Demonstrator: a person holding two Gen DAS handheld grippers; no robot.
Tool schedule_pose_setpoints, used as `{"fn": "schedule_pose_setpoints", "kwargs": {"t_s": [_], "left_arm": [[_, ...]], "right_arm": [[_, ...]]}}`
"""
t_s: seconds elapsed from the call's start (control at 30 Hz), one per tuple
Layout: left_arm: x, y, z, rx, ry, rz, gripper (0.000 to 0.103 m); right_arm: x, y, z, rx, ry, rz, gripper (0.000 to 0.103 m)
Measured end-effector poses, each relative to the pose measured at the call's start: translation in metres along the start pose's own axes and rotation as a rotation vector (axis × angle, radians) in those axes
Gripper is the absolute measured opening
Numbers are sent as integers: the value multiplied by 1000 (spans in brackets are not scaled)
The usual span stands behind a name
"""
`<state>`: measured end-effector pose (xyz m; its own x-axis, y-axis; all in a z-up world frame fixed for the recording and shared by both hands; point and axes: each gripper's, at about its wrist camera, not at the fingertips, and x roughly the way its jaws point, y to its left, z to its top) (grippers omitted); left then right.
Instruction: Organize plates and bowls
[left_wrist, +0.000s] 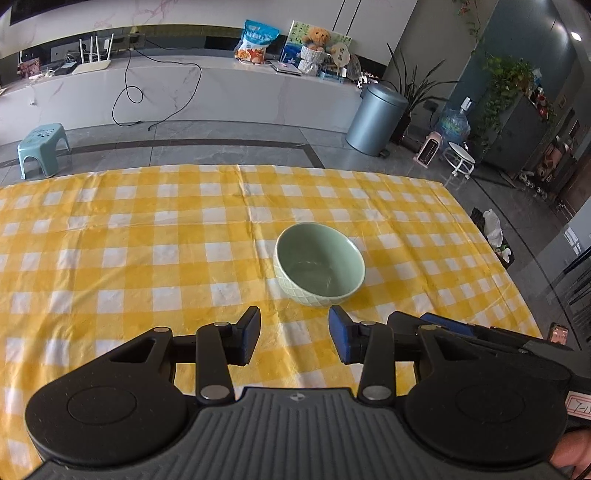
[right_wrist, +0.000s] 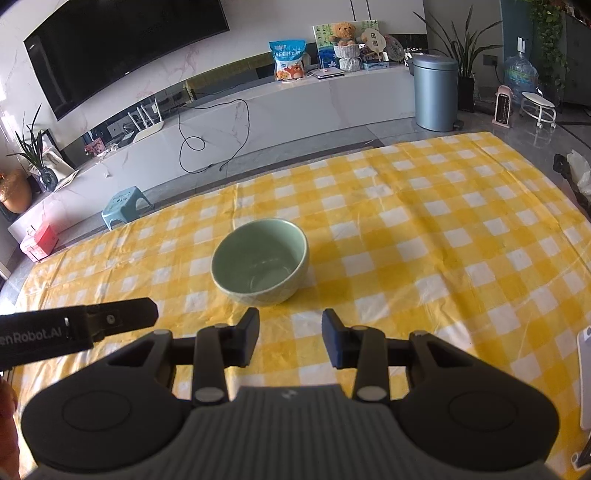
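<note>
A pale green bowl (left_wrist: 319, 264) stands upright and empty on the yellow checked tablecloth (left_wrist: 129, 240). It also shows in the right wrist view (right_wrist: 260, 260). My left gripper (left_wrist: 294, 325) is open and empty, just short of the bowl and slightly to its left. My right gripper (right_wrist: 290, 326) is open and empty, just short of the bowl and slightly to its right. Part of the right gripper (left_wrist: 461, 330) shows at the right in the left wrist view. Part of the left gripper (right_wrist: 74, 328) shows at the left in the right wrist view. No plate is in view.
A phone (left_wrist: 558, 333) lies near the table's right edge. A white flat object (right_wrist: 584, 376) lies at the right edge in the right wrist view. Beyond the table are a blue stool (left_wrist: 42, 147), a grey bin (left_wrist: 376, 118) and a long white counter (left_wrist: 184, 88).
</note>
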<state>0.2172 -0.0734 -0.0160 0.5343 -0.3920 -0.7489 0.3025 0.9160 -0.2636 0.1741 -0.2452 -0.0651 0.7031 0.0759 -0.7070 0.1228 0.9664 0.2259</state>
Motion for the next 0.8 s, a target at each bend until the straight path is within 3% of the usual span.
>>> {"fn": "schedule_pose_setpoints", "kwargs": {"t_s": [0.2,0.57,0.8], "left_arm": [[25,11,21,-64,43,-53,47],[75,18,41,-83,93,-30,46],[101,19,44,-85,150,-14,34]], "right_arm": [[16,-4,19,10,-9,-9,37],[62,-7,35,61,44,-33,35],[95,-11,38,103,102,-29,24]]}}
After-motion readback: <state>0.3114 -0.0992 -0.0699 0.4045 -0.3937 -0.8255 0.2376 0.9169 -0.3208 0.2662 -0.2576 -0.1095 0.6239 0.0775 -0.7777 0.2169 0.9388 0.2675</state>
